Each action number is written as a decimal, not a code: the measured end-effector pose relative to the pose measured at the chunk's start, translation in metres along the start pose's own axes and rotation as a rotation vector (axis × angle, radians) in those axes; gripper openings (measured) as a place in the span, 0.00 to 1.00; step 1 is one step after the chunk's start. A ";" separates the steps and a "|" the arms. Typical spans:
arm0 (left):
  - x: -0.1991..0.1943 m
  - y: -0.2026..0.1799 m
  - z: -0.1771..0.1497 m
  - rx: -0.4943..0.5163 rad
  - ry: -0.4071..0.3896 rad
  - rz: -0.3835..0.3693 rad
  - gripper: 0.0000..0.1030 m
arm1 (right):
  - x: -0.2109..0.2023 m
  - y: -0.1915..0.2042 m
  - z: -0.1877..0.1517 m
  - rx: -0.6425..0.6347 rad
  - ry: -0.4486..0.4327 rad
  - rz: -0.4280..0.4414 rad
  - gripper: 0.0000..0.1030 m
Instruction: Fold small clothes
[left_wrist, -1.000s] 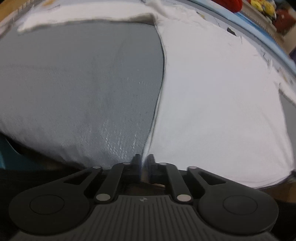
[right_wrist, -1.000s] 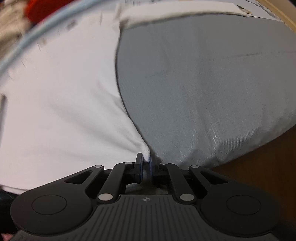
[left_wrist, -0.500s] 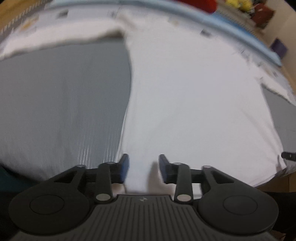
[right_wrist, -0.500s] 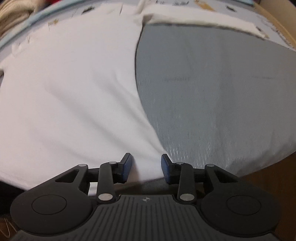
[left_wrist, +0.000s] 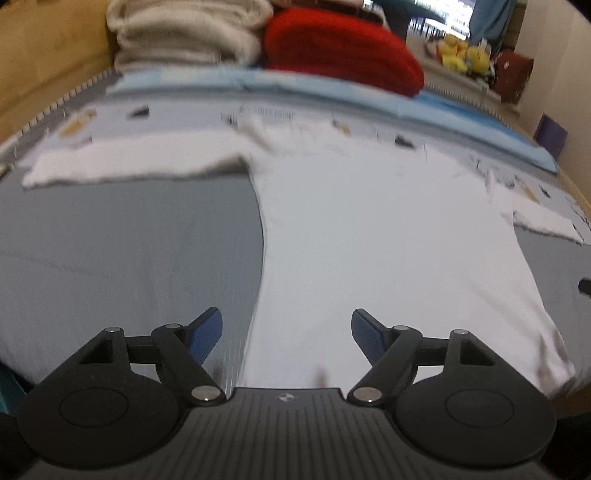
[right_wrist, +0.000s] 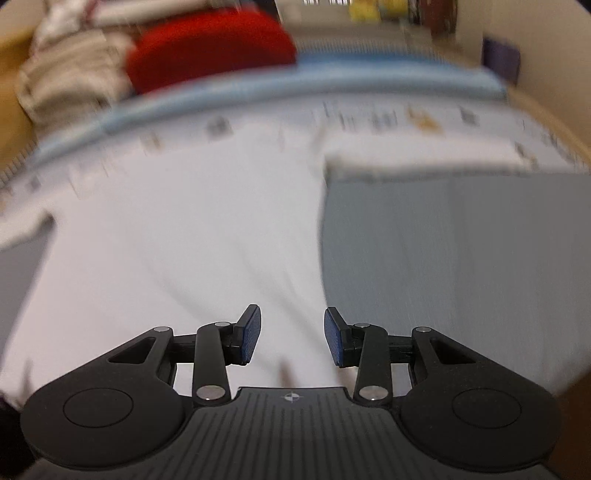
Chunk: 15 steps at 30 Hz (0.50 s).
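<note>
Left gripper (left_wrist: 287, 334): jaws opening, blue pads spread wide, nothing pinched; the hem of the white shirt (left_wrist: 369, 236) lies below the gap, untouched. 1 second ago you had these pads shut on that hem corner.

Right gripper (right_wrist: 292, 338): jaws opening, narrower gap, pads free of cloth. It too was clamped on the hem 1 second ago.

Change: you have let go of both bottom corners and pulled both grippers up and back, so more of the room shows.

Meaning: judged, the spreading step is finished; the first fold is not yet begun.

White shirt, location: flat on the grey mat (left_wrist: 129, 251), both sleeves out sideways, collar toward the far blue edge (left_wrist: 369, 99).

Hard to read:
- Near hem hides behind both gripper bodies.
- Right wrist view is badly smeared.
- Red bundle (left_wrist: 343, 48) and cream pile (left_wrist: 184, 33) beyond the mat: kind of item unclear.
</note>
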<state>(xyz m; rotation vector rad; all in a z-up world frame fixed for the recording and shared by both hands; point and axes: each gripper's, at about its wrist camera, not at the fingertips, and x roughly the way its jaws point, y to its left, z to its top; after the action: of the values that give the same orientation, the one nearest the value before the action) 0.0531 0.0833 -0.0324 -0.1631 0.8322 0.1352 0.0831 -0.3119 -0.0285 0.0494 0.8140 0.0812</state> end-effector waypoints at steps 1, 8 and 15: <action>-0.003 -0.003 0.001 0.002 -0.025 0.006 0.79 | -0.005 0.004 0.002 -0.015 -0.059 0.009 0.39; -0.049 -0.030 0.011 0.077 -0.202 0.034 0.82 | -0.011 0.024 0.017 -0.064 -0.196 0.035 0.43; -0.047 -0.067 0.089 0.207 -0.390 0.064 0.82 | -0.015 0.027 0.024 -0.008 -0.212 0.026 0.43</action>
<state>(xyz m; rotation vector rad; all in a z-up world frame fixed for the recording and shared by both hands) 0.0982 0.0322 0.0675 0.0844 0.4584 0.1343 0.0891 -0.2862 0.0005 0.0604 0.6009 0.1019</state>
